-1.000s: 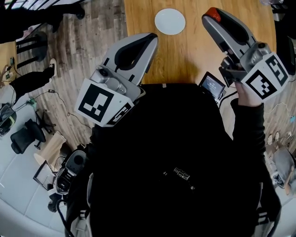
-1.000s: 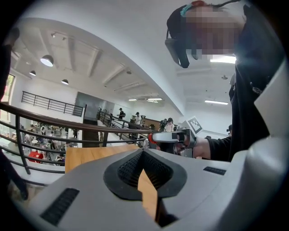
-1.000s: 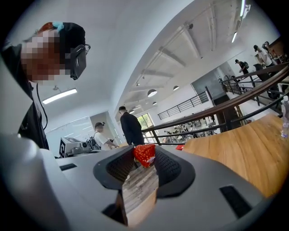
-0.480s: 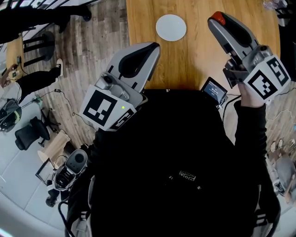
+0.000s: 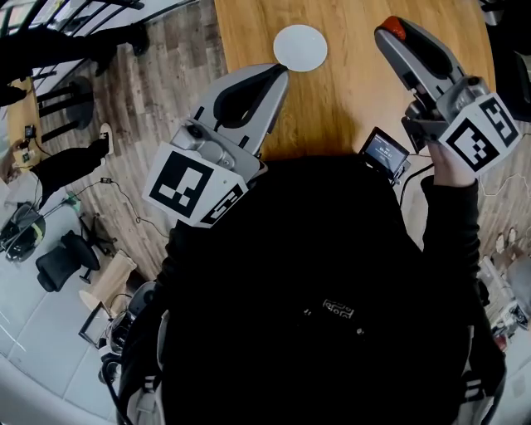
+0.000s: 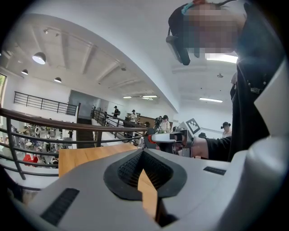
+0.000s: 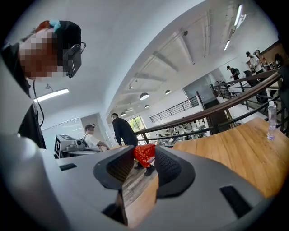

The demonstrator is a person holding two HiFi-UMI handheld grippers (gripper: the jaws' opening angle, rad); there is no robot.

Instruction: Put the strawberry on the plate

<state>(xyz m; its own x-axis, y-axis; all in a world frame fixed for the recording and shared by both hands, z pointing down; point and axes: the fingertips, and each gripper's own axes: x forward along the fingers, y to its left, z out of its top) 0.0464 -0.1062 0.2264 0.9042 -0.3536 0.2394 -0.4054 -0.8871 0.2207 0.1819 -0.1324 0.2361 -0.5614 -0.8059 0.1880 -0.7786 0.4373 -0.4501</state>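
Observation:
A white round plate (image 5: 299,47) lies empty on the wooden table (image 5: 348,91), far from me. My right gripper (image 5: 390,29) is held up over the table to the right of the plate, shut on a red strawberry (image 7: 144,154) pinched between the tips of its pads. The strawberry (image 5: 391,26) shows as a red spot at that gripper's tip. My left gripper (image 5: 278,71) hovers at the table's left edge, just nearer than the plate. Its tips (image 6: 142,152) meet with nothing between them. From the left gripper view the right gripper (image 6: 151,138) shows side-on with the red fruit at its tip.
A small screen device (image 5: 382,152) sits at the table's near edge by my body. A clear bottle (image 7: 271,118) stands on the table at the far right. A railing (image 6: 67,126) runs behind the table, with several people beyond. Chairs (image 5: 58,257) and cables lie on the floor left.
My right gripper, still holding the strawberry, has drifted a little further right of the plate. The left gripper has barely moved, and the head view has shifted slightly.

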